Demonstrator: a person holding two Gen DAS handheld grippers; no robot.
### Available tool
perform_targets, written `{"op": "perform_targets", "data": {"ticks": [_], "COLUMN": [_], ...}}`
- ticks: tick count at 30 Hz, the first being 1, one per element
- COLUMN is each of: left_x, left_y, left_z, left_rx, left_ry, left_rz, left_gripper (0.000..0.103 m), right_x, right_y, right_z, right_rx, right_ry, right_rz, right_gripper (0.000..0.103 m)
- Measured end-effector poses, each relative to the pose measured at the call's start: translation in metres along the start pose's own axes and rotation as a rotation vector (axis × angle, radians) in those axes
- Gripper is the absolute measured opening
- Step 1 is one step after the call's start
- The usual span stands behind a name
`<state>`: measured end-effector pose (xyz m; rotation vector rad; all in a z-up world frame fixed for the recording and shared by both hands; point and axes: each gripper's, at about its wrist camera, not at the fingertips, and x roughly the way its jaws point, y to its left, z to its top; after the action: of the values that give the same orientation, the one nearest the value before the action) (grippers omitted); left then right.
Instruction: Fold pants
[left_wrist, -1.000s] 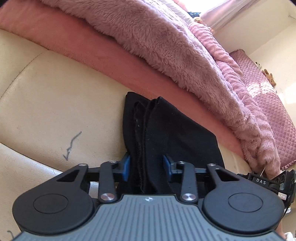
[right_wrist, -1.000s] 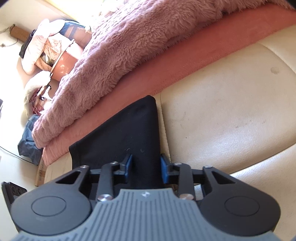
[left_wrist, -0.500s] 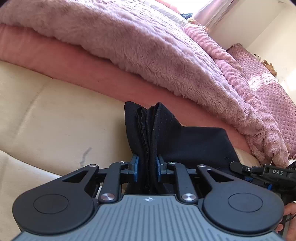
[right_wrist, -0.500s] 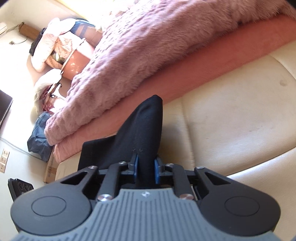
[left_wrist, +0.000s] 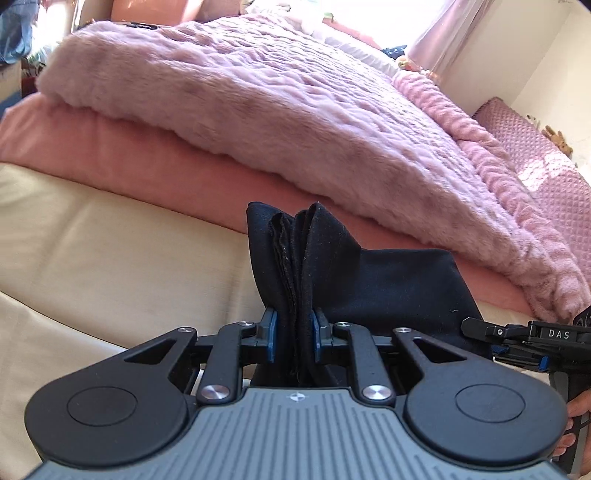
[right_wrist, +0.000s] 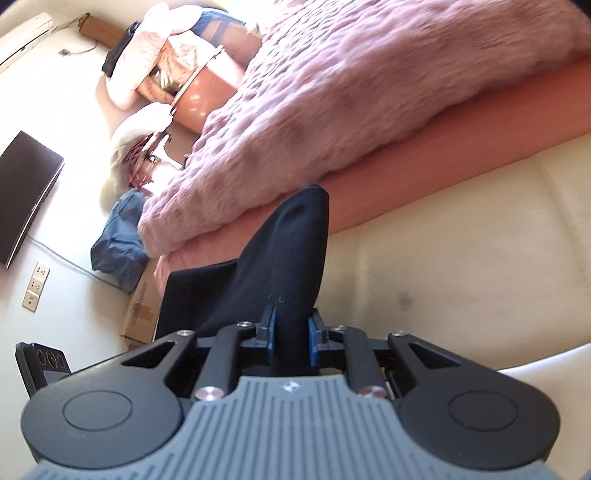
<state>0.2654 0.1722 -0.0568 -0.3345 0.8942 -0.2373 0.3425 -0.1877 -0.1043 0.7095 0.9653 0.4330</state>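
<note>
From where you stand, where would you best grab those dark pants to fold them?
At the corners of one end, as now: the left tongs pinch the bunched layered edge of the pants, the right tongs pinch the other corner. Coming from the near side seems best; the blanket crowds the far side.

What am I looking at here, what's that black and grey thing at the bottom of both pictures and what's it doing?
There is no robot: a person holds a hand-held clamp tool in each hand, and each tool carries a wide-angle camera looking forward along its jaws. One picture comes from the left gripper, the other from the right gripper. Each is clamped shut on a corner of the dark pants, bunching the fabric between blue pads. The pants lie partly on a cream cushion, beside a pink sheet under a fluffy pink blanket. The right tool also shows at the left view's right edge.
</note>
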Motion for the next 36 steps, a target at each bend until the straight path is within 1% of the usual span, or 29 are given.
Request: {"op": "perform_targets", "data": {"ticks": [5, 9, 12, 15, 17, 19, 22, 24, 26, 28, 29, 30, 31, 33, 35, 36], "left_x": [0.006, 0.019, 0.027, 0.032, 0.032, 0.032, 0.027, 0.022, 0.013, 0.002, -0.005, -0.012, -0.018, -0.029, -0.036, -0.036], "left_y": [0.031, 0.049, 0.061, 0.071, 0.075, 0.079, 0.078, 0.074, 0.068, 0.062, 0.059, 0.055, 0.050, 0.038, 0.022, 0.015], "left_z": [0.000, -0.010, -0.019, -0.024, -0.026, -0.026, -0.026, -0.026, -0.026, -0.025, -0.025, -0.026, -0.027, -0.034, -0.045, -0.051], "left_rx": [0.000, -0.005, -0.019, -0.028, -0.017, -0.002, 0.023, 0.053, 0.094, 0.112, 0.116, 0.117, 0.119, 0.133, 0.179, 0.208], "left_ry": [0.024, 0.049, 0.054, 0.055, 0.053, 0.055, 0.069, 0.085, 0.081, 0.068, 0.053, 0.034, 0.015, -0.019, -0.046, -0.052], "left_rz": [0.007, -0.001, -0.014, -0.031, -0.038, -0.037, -0.026, -0.005, 0.042, 0.102, 0.132, 0.150, 0.145, 0.129, 0.126, 0.131], "left_gripper": [0.020, 0.020, 0.021, 0.028, 0.037, 0.045, 0.049, 0.050, 0.052, 0.051, 0.047, 0.046, 0.046, 0.042, 0.033, 0.031], "right_x": [0.036, 0.062, 0.073, 0.082, 0.089, 0.090, 0.090, 0.089, 0.082, 0.071, 0.066, 0.060, 0.055, 0.045, 0.039, 0.038], "right_y": [0.016, 0.013, 0.006, -0.002, -0.003, -0.006, -0.002, 0.004, 0.009, 0.017, 0.021, 0.026, 0.033, 0.048, 0.062, 0.068], "right_z": [-0.008, -0.013, -0.016, -0.017, -0.018, -0.018, -0.017, -0.016, -0.017, -0.018, -0.019, -0.021, -0.025, -0.036, -0.051, -0.059], "right_rx": [0.003, -0.003, -0.015, -0.018, -0.042, -0.047, -0.073, -0.099, -0.136, -0.184, -0.210, -0.243, -0.282, -0.365, -0.450, -0.491], "right_ry": [0.035, 0.069, 0.081, 0.100, 0.104, 0.103, 0.106, 0.106, 0.092, 0.070, 0.060, 0.048, 0.037, 0.012, 0.005, 0.005], "right_rz": [-0.005, -0.031, -0.061, -0.089, -0.115, -0.123, -0.137, -0.159, -0.194, -0.217, -0.223, -0.227, -0.230, -0.235, -0.240, -0.246], "right_gripper": [0.012, 0.012, 0.012, 0.013, 0.013, 0.013, 0.014, 0.018, 0.030, 0.031, 0.030, 0.030, 0.030, 0.027, 0.018, 0.017]}}
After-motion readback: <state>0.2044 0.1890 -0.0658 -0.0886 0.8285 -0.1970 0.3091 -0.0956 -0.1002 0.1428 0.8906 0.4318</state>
